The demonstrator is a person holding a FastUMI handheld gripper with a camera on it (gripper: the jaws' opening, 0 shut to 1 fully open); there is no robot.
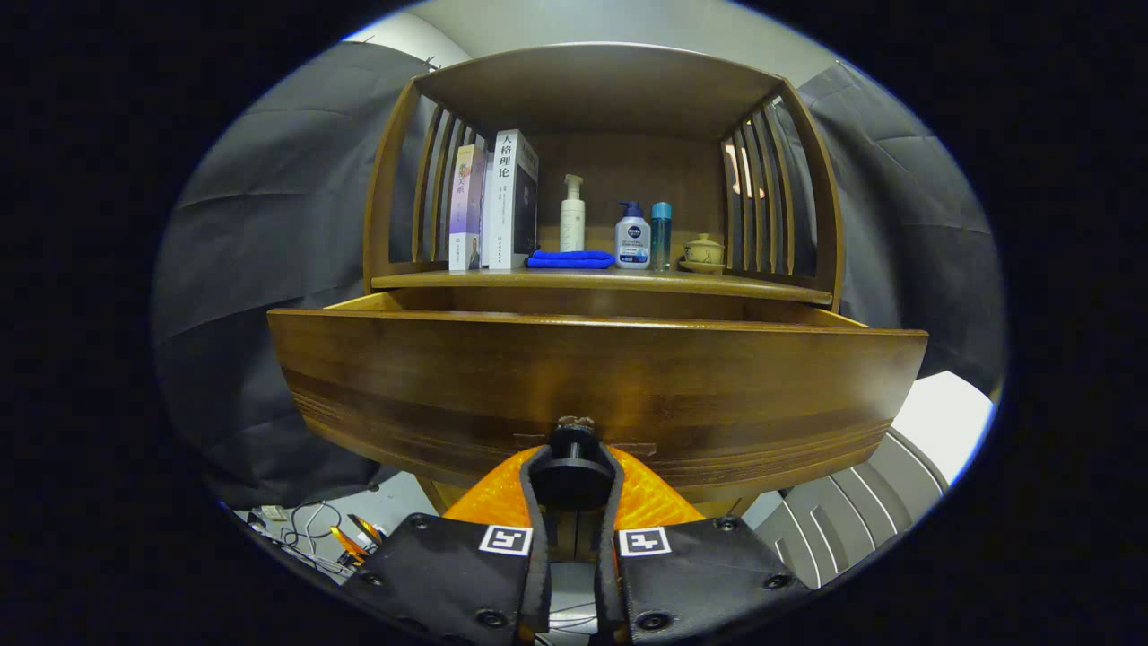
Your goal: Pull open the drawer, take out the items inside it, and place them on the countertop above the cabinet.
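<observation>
Clamping drawer knob [572, 468], tool [574, 480] fingers pressed on both sides. Drawer [592, 377] pulled partway out beneath table [601, 281], long axis crosswise, front facing tool. On table: two books [499, 202], three bottles [632, 235], one blue cloth [570, 259], one lidded cup [703, 250].

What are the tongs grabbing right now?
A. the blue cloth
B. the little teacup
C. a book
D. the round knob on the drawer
D: the tongs are closed on the round knob at the front of the drawer, which is partly pulled out, while the blue cloth lies up on the shelf beyond them.
</observation>
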